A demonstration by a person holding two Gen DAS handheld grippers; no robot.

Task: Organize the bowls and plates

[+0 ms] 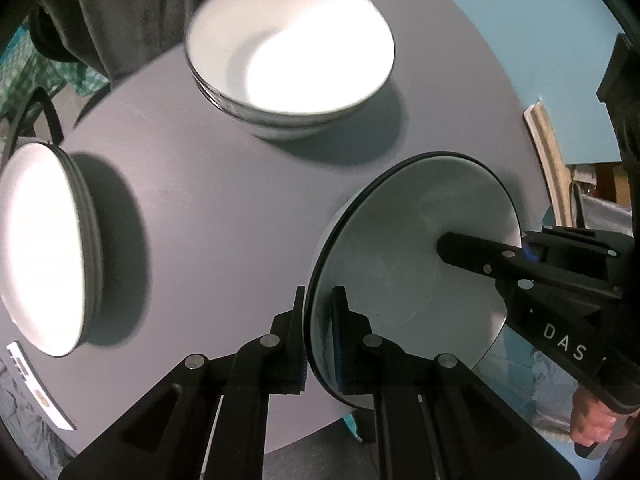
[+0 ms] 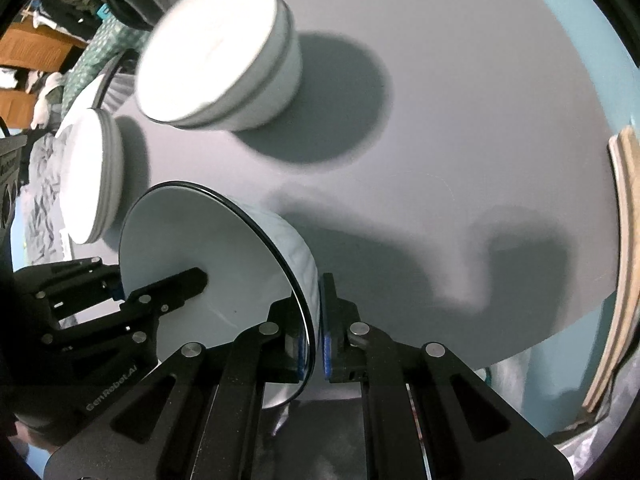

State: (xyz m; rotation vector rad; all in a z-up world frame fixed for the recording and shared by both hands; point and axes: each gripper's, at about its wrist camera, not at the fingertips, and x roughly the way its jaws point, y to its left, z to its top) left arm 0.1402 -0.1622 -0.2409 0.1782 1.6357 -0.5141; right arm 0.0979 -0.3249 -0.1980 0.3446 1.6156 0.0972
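Observation:
A white bowl with a dark rim [image 1: 400, 248] hangs tilted over the near edge of the round grey table [image 1: 220, 184]. My left gripper [image 1: 319, 300] is shut on its near rim. From the right, a finger [image 1: 472, 254] of my right gripper reaches inside the bowl. In the right wrist view my right gripper [image 2: 310, 300] is shut on the bowl's rim [image 2: 224, 248], and a finger [image 2: 176, 286] of my left gripper lies inside it. One stack of white bowls [image 1: 288, 52] [image 2: 216, 52] stands further back, another stack [image 1: 40, 248] [image 2: 92, 176] at the left.
A white remote-like device [image 1: 40, 388] lies at the table's left edge. A curved wooden piece [image 1: 548, 168] [image 2: 624, 240] stands off the right side. Dark cloth [image 1: 120, 8] and piled clothes [image 2: 40, 60] lie beyond the far left. A person's hand [image 1: 588, 420] holds the right gripper.

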